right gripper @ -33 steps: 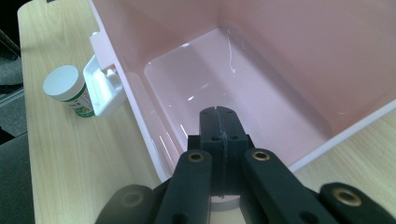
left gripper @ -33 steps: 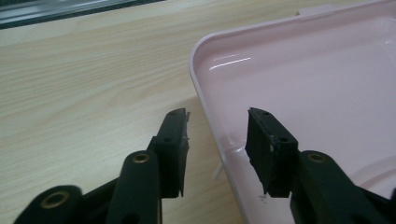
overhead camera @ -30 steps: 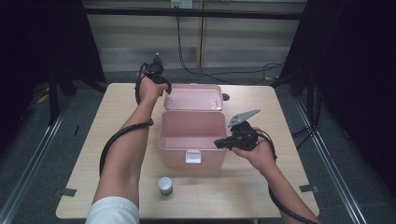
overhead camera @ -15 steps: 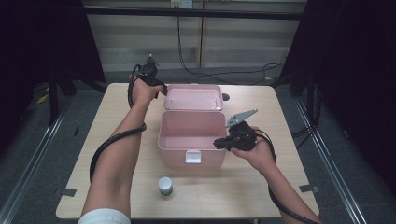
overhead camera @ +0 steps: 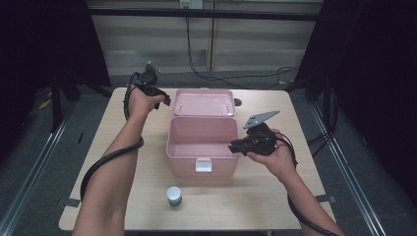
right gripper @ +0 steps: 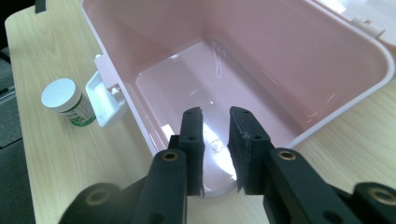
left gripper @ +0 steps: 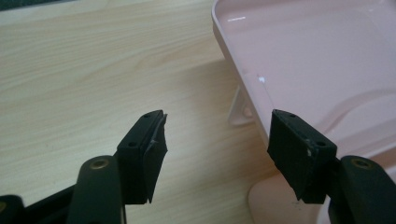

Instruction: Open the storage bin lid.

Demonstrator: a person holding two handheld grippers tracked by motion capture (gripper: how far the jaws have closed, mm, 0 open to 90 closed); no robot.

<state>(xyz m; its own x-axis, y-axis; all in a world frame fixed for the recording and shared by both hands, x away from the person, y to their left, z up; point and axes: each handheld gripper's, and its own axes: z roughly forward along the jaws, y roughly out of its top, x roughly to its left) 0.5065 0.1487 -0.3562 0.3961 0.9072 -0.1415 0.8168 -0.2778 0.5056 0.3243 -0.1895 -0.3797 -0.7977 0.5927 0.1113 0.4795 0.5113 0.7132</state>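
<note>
In the high view, the left gripper (overhead camera: 158, 95) is seen at the upper left of the frame, held above the table (overhead camera: 123, 142) just beside the left edge of the open lid (overhead camera: 204, 102) of the pink box (overhead camera: 201, 147). In the left gripper view its jaws are spread wide, with only bare wood seen between them; the lid's edge (left gripper: 243, 74) is seen beside the right jaw, and nothing is grasped. These jaws have just been opening.

Lower in the high view's middle, a small white-capped jar (overhead camera: 173, 195) is stood on the table in front of the box, apart from it.

At the right, the right gripper (overhead camera: 238, 146) is held at the box's right rim. In the right gripper view its jaws are parted by a narrow gap above the rim (right gripper: 219, 189), and the empty pink floor is seen through that gap. Nothing is clasped, and these jaws too have just been opening.
</note>
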